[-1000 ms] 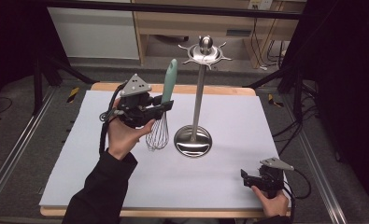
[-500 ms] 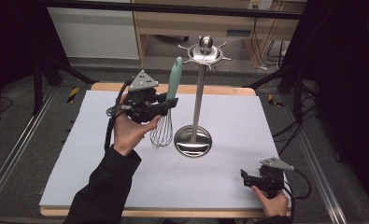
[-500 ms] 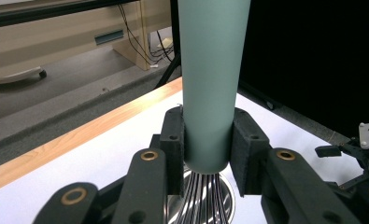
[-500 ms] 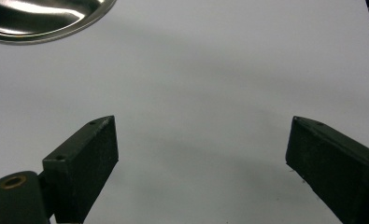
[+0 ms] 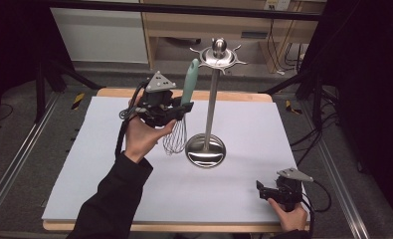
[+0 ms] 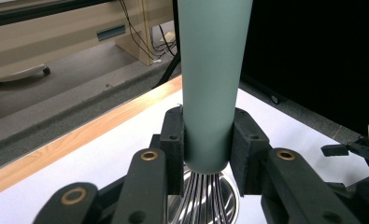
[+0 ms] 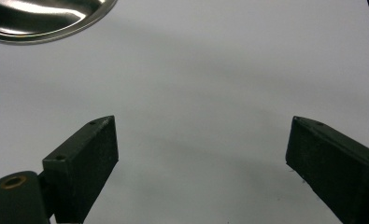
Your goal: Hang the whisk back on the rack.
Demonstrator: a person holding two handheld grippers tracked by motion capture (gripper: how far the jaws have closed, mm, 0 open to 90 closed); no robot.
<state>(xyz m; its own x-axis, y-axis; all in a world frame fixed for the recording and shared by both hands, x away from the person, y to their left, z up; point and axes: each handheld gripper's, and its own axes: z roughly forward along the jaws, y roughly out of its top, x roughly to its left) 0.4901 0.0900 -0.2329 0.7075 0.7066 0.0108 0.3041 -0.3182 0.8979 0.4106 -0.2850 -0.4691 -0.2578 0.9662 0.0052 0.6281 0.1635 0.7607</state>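
Left claw (image 5: 176,112) clamps whisk (image 5: 180,119) by its green handle, wires down, lifted above the surface (image 5: 109,164), just left of the steel stand (image 5: 207,134). Right claw (image 5: 263,189) wide open, nothing between its jaws, low at near right corner.

The left claw (image 5: 180,110) is matte black, topped by a grey three-cornered plate, with a black cable trailing off it. Brass-ringed pivots sit in its linkages. The right claw (image 5: 260,187) looks alike, with blocky rubbery pads (image 7: 94,151). A black sleeve (image 5: 112,199) covers the left forearm.
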